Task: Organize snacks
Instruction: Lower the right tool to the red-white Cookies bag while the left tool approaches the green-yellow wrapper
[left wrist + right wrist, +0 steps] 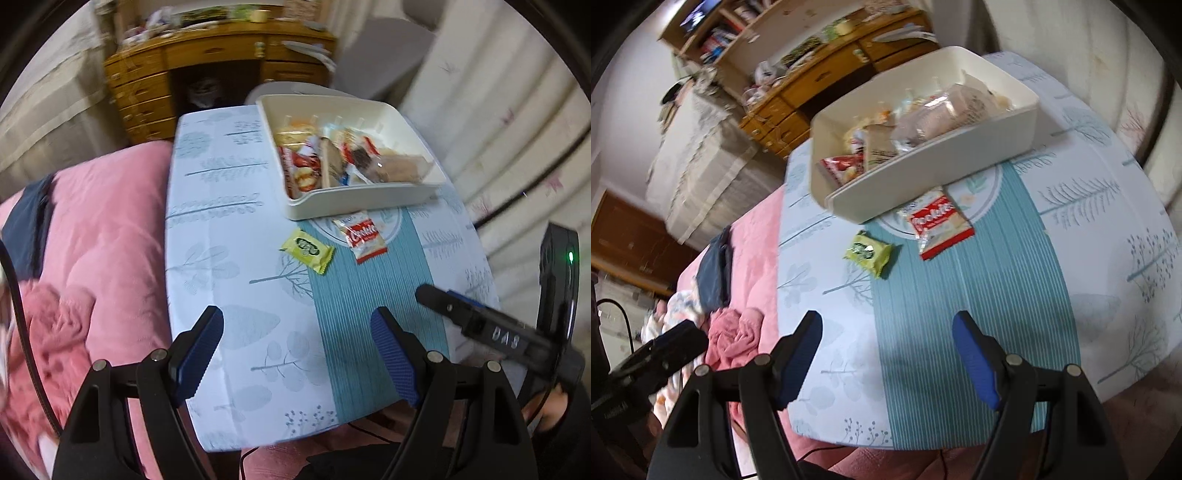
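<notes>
Blue-padded left gripper (297,356) hovers low over the table (229,280), jaws spread, gripping nothing | right gripper (888,363) likewise spread and bare, "DAS" legible on its body | yellow snack (307,251) and red-white packet (364,236) lie apart just before the cream bin (369,199) of snacks; packet lettering blurred.

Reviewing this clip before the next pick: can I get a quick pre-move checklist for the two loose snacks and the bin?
1. Left gripper open, nothing held: ok.
2. Right gripper open, nothing held: ok.
3. Yellow snack packet lying flat on the table, nothing on it: ok.
4. Red-and-white cookie packet free of the white bin: cannot tell, its top edge is at the bin wall.
5. Room left in the bin: ok.
</notes>
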